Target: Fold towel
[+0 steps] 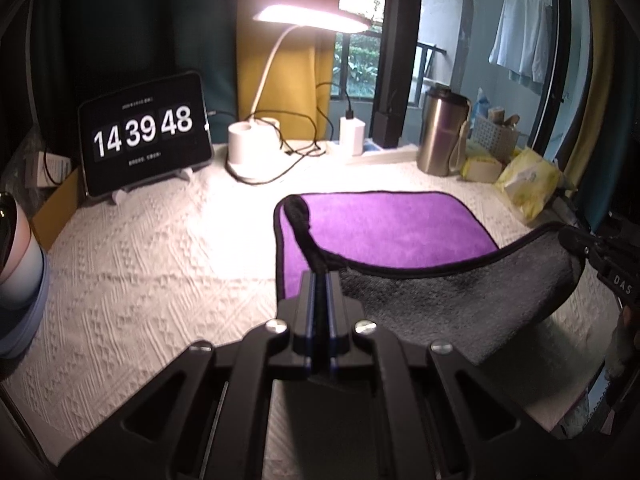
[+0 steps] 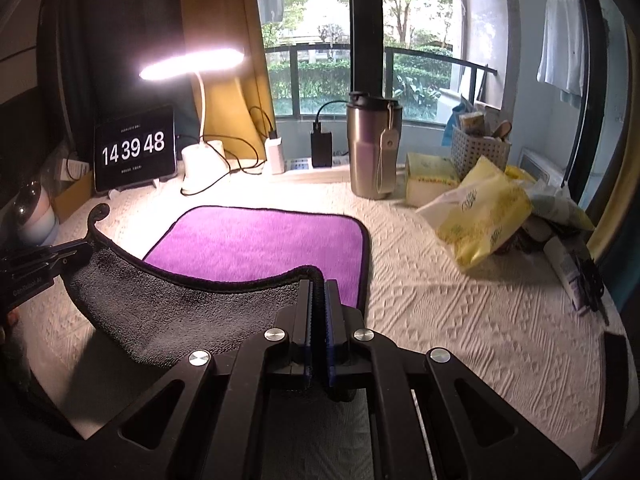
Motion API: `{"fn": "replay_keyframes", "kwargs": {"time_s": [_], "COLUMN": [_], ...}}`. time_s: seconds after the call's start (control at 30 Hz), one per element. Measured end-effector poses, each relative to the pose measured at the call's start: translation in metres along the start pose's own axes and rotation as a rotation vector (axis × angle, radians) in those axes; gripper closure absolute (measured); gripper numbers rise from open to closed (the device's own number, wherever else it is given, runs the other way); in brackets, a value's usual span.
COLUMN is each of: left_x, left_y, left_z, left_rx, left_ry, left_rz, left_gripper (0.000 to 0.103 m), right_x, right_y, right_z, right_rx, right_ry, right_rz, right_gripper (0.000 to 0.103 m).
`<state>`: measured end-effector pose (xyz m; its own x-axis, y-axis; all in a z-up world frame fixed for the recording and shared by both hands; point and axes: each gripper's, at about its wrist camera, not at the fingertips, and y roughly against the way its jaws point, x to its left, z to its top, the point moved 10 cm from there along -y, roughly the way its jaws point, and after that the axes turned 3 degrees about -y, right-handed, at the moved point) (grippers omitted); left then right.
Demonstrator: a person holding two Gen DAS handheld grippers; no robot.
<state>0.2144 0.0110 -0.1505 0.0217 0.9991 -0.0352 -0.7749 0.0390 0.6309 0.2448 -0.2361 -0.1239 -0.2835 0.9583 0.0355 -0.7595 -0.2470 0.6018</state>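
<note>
The towel (image 1: 384, 228) is purple on top and grey underneath, with black trim, and lies on the white textured tablecloth (image 1: 140, 264). Its near edge is lifted and curls over, showing the grey side (image 1: 452, 304). My left gripper (image 1: 319, 280) is shut on the towel's near left corner. My right gripper (image 2: 318, 286) is shut on the near right corner. Each gripper shows at the edge of the other's view, the right one (image 1: 592, 248) and the left one (image 2: 60, 256). The far half of the towel (image 2: 260, 240) lies flat.
At the back stand a tablet clock (image 1: 144, 132), a lit desk lamp (image 1: 248, 148) with cables, a steel tumbler (image 2: 374, 148) and a basket (image 2: 480, 152). Yellow tissue packs (image 2: 484, 216) lie to the right. A pastel cup (image 1: 20, 256) sits at the left.
</note>
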Motion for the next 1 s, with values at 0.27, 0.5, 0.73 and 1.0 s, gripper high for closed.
{"fn": "replay_keyframes", "kwargs": {"time_s": [0.27,0.5,0.73,1.0], "left_x": [0.002,0.004,0.007,0.013], "left_y": [0.0,-0.004,-0.011,-0.025], "left_z": [0.021,0.041,0.066,0.091], "left_rx": [-0.038,-0.074,-0.12,-0.162], "left_ry": [-0.008,-0.014,-0.006,0.003], "left_rz": [0.002,0.004,0.008,0.017], "left_gripper": [0.098,0.098,0.098,0.098], "right_x": [0.0,-0.001,-0.004,-0.003], "right_y": [-0.002,-0.007,-0.017,-0.033], "right_z": [0.02,0.038,0.055,0.077], "right_rx": [-0.041,-0.074,-0.101,-0.127], "right_ry": [0.008,0.011,0.015,0.039], "right_rz": [-0.002,-0.004,-0.01,-0.014], "right_gripper": [0.097,0.097,0.097,0.097]}}
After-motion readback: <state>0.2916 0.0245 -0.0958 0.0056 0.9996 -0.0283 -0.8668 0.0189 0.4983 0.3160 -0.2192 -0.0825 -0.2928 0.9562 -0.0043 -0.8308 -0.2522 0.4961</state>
